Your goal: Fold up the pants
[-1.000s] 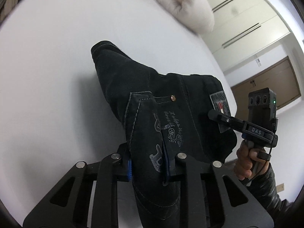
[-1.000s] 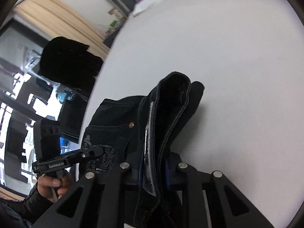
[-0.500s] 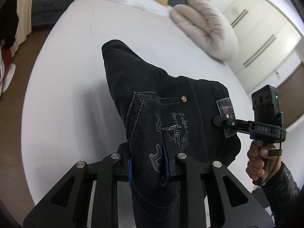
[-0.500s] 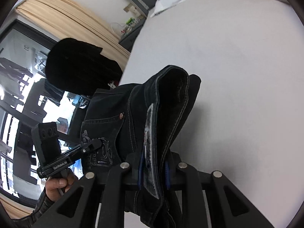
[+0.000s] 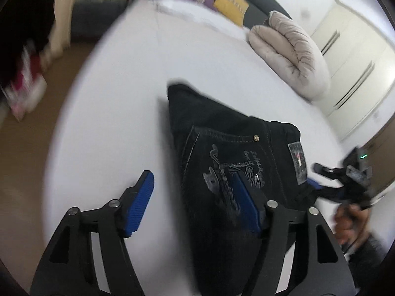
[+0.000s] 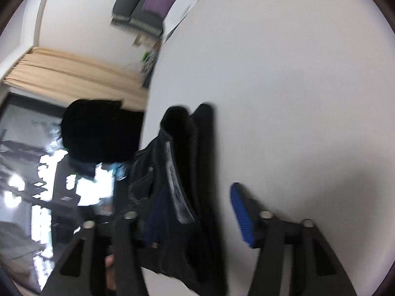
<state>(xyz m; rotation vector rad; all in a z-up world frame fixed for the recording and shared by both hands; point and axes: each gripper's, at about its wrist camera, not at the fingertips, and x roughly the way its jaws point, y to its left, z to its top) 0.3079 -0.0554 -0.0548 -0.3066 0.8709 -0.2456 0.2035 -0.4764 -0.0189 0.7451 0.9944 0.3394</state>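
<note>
Left wrist view: folded black denim pants (image 5: 229, 153) are lying at centre frame on the white bed sheet (image 5: 118, 113).
Left gripper (image 5: 195, 197) is gaping wide, holding nothing; its blue pads (image 5: 139, 204) are flanking the pants' near edge. Right gripper (image 6: 197, 214), in its own view, is likewise spread open, gripping nothing, pants lying between its fingers at lower centre.

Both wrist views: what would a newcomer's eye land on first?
The folded black pants lie mid-frame on the white bed, stitched pocket up. Around them the left gripper and right gripper both stand wide open, blue pads showing. A rolled beige duvet sits at the bed's far right.
</note>
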